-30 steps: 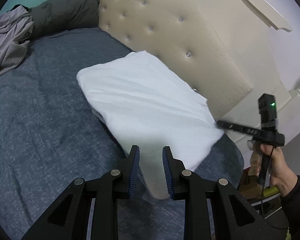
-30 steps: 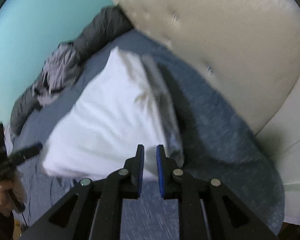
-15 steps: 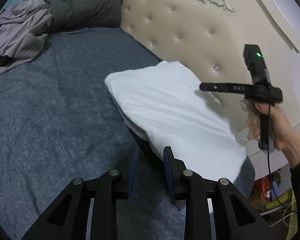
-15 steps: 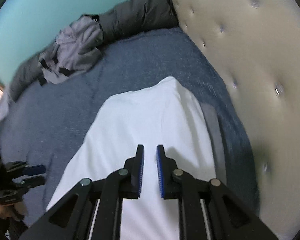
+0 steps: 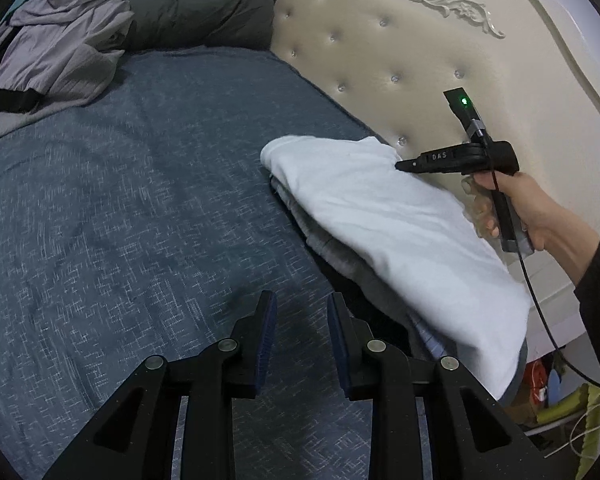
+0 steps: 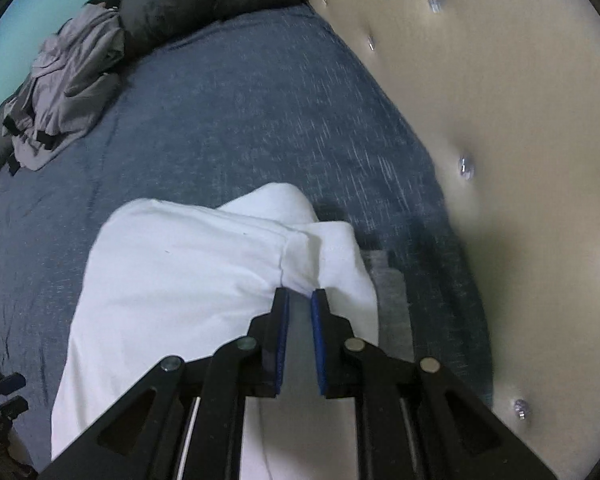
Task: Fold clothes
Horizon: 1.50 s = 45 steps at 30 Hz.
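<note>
Right wrist view: the right gripper (image 6: pixel 299 294), its jaws narrow and nothing pinched, is pressed onto the folded white garment (image 6: pixel 204 264) just ahead. It should be smoothed flat evenly. The left gripper (image 5: pixel 298 308) is held part-open, empty, over the bedspread (image 5: pixel 120 208); farther off, unfolded grey clothes (image 5: pixel 60 52) are left.

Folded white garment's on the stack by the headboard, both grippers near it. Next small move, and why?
Probably back the right gripper off the white garment and turn toward the crumpled grey garment at the bed's far corner. The white one already lies folded on top of the stack beside the headboard. The left gripper is empty over the blue bedspread. The grey piece looks unfolded.
</note>
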Tool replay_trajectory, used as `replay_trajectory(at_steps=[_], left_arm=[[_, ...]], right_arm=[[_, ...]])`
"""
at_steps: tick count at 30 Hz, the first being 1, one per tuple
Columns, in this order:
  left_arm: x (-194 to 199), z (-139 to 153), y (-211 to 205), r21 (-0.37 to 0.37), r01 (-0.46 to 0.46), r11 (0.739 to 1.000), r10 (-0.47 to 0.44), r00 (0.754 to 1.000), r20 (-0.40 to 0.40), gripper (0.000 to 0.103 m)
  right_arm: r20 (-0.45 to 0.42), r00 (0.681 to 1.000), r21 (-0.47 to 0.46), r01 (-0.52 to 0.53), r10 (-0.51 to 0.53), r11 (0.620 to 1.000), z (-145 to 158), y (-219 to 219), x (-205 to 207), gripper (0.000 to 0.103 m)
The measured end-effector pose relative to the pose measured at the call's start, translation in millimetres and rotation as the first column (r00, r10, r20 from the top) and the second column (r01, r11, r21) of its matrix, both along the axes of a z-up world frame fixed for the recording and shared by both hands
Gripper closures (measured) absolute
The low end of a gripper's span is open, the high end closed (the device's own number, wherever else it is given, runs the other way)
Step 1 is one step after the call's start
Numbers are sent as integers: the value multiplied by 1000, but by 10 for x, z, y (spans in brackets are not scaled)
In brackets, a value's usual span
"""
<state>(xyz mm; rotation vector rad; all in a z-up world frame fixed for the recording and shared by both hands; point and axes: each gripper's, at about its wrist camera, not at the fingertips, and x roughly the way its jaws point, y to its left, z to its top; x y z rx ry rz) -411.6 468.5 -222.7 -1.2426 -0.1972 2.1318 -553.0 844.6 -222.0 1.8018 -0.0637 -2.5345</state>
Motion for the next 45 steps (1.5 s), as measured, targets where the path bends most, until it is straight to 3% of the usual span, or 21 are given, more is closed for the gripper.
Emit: replay_trajectory(at_steps=[8, 17, 20, 25, 31, 35, 40, 45], left_arm=[[28, -36, 12, 7, 5, 1000, -5, 1000, 6, 74], [181, 70, 28, 12, 20, 1000, -20, 1000, -5, 73], [296, 137, 67, 13, 33, 999, -33, 999, -11, 73], [513, 280, 113, 18, 65, 998, -64, 998, -18, 73], [725, 458, 88, 16, 87, 996, -87, 995, -44, 72], [828, 511, 110, 24, 94, 995, -93, 995, -44, 71], [937, 551, 128, 25, 106, 994, -104, 993, -47, 71], [990, 531, 165, 29, 103, 994, -102, 994, -30, 71]], right_arm=[[-44, 999, -2, 16, -16, 1000, 305, 21, 100, 93], [-98, 993, -42, -70, 65, 997, 741, -72, 777, 92], [-72, 992, -5, -105, 105, 994, 725, -126, 958, 92], [-14, 999, 0, -39, 39, 999, 452, 61, 1259, 92], [-123, 992, -81, 26, -36, 996, 644, 276, 1641, 92], [-156, 988, -99, -14, -2, 995, 709, 99, 1859, 92], [-220, 975, -192, -63, 20, 979, 763, -179, 2124, 92], [-219, 972, -172, -126, 87, 977, 708, -590, 2260, 92]])
